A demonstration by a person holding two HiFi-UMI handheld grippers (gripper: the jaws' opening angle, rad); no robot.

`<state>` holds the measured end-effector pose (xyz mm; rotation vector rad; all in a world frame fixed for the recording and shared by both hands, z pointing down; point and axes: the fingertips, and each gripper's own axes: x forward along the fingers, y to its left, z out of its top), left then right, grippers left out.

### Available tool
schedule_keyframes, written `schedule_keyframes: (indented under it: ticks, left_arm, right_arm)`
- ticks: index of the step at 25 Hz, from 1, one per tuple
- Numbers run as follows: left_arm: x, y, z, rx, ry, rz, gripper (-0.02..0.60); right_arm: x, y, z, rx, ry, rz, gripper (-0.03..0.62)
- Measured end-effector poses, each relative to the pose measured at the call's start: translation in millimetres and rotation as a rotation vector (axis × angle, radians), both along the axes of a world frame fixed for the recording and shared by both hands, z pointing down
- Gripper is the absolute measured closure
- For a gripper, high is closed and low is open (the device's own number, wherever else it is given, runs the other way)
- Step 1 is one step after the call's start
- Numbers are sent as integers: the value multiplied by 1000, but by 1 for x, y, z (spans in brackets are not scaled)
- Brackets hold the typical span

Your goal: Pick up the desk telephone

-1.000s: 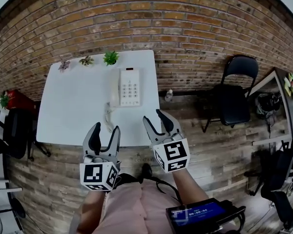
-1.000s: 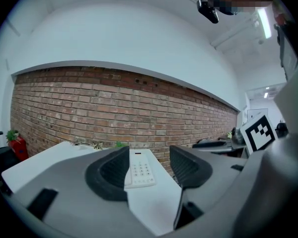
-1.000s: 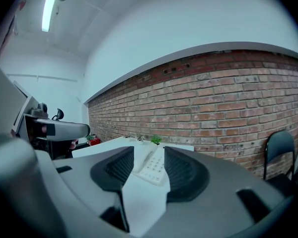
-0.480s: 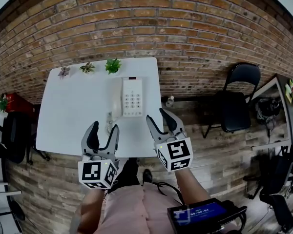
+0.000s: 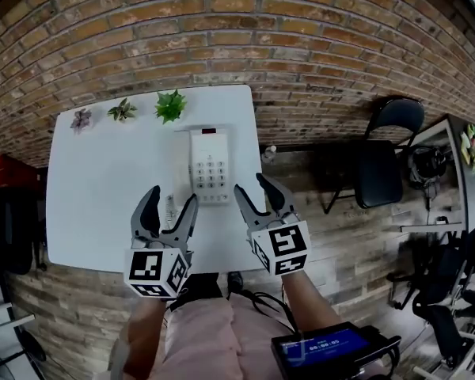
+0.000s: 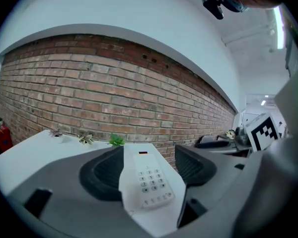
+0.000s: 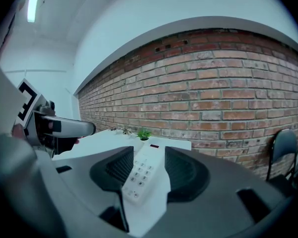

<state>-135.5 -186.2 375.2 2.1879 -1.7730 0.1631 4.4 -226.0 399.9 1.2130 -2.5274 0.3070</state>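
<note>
Hovering at lower centre of the head view, the left gripper (image 5: pixel 171 199) and right gripper (image 5: pixel 252 187) both hold their jaws apart and empty. The left's have just been opening wider. The desk telephone (image 5: pixel 210 163) lies untouched at upper centre on the white table (image 5: pixel 95 188), beyond both. Each gripper view frames it between the jaws — probably lined up to flank its two sides.

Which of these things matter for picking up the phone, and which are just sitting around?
Part of the job: desk telephone, white table under it.
Just lying about: three small plants at the table's wall edge, black chair off to the side.
</note>
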Motion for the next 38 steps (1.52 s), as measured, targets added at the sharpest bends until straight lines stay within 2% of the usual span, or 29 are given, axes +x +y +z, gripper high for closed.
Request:
schedule_keyframes:
  ticks: [9,16,27,35,38]
  left_arm:
    - [-21,-58,55,-155,124,61,210]
    - [-26,-94,96,-301,249,109,184]
    - [-20,-121,140,-436,328,161,176]
    - [-27,-131,156,-475,349,133,175]
    - [-25,-134,159,-483,387,135,174]
  right_arm:
    - [-28,-42,48,-112,17,-12,353]
    - [-45,-72,85,-265,-42,-22,288]
    - [-58,-94,124,-419,-39,-68,243]
    - [-65,-103,139,-500,-47,-96,238]
    - [-68,-105,141,-535,-80,-110,238]
